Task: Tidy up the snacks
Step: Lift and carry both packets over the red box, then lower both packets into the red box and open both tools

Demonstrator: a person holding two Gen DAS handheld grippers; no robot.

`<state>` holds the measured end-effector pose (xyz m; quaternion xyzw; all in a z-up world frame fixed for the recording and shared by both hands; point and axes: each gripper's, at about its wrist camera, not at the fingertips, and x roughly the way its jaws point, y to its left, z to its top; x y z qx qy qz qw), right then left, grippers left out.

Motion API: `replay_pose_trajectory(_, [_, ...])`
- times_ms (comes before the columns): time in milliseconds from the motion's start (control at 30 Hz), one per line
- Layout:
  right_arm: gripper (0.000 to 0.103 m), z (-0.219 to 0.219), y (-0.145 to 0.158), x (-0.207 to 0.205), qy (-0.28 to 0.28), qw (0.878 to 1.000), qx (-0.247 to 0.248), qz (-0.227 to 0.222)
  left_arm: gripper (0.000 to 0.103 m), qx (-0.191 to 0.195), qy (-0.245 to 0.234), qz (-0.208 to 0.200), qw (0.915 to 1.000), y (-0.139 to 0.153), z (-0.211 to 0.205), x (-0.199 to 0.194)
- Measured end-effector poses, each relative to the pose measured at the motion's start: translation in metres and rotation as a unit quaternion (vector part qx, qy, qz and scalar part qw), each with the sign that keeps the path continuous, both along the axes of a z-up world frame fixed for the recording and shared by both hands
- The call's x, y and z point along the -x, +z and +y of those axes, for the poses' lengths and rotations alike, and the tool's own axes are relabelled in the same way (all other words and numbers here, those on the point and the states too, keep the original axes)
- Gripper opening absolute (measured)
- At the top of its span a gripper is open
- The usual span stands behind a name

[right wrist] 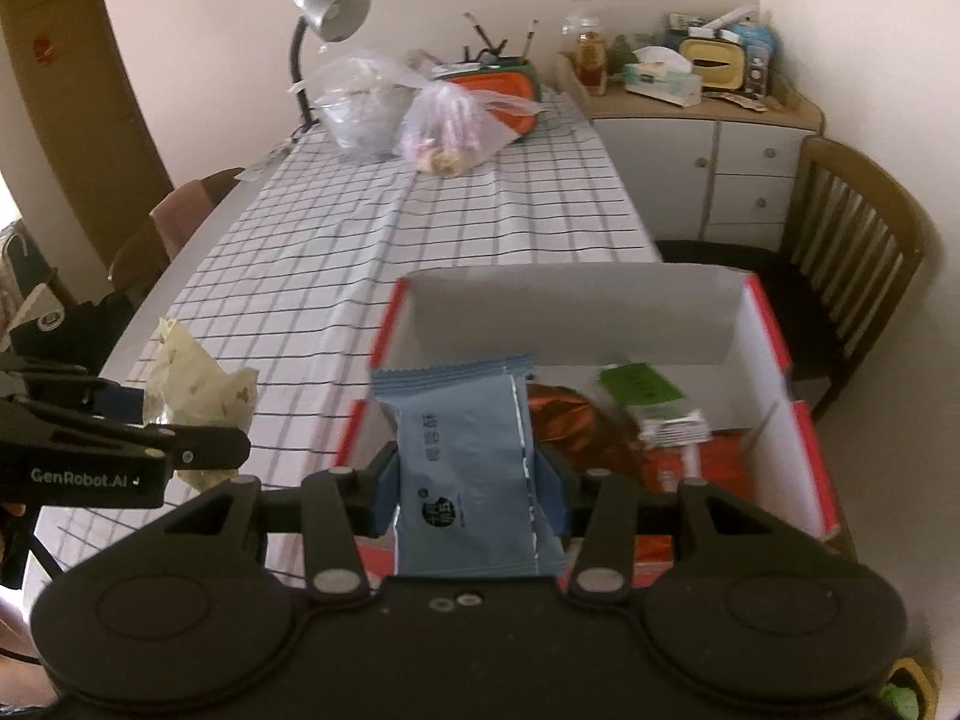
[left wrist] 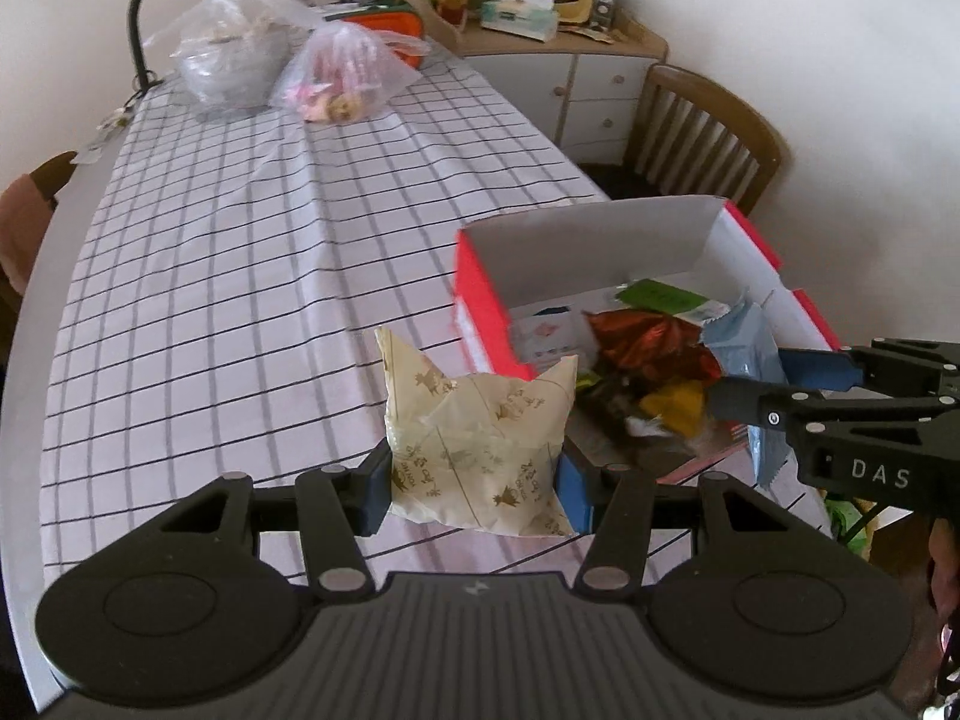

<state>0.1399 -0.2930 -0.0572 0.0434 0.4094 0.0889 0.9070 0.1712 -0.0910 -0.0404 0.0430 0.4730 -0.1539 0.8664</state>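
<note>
My left tongs (left wrist: 474,483) pinch a cream printed packet (left wrist: 480,444) at lower centre above the checked bench (left wrist: 240,276), while my right tongs (right wrist: 465,489) clamp a blue snack packet (right wrist: 468,468) — held just before the red-and-white box (right wrist: 774,324), snacks already inside.

The bench (right wrist: 336,252) wears a white cloth with a dark grid. At its near right edge sits an open red box (right wrist: 774,324); at the far end lie two clear plastic bags (right wrist: 456,120) and a desk lamp (right wrist: 327,12)
</note>
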Motion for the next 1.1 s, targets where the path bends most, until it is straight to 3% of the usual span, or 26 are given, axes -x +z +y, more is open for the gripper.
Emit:
replay_pose_trajectory(567, [0.045,-0.083,-0.032,-0.033,-0.032,0.999,0.032,0.028,0.054,-0.016,-0.006,0.040,0.9990,-0.032,-0.093,-0.042])
replay_pose_trajectory(1100, [0.045,-0.086,-0.073,-0.063,-0.013,0.995,0.066,0.072,0.054,-0.067,0.021,0.092,0.9933,-0.082,-0.138,-0.090])
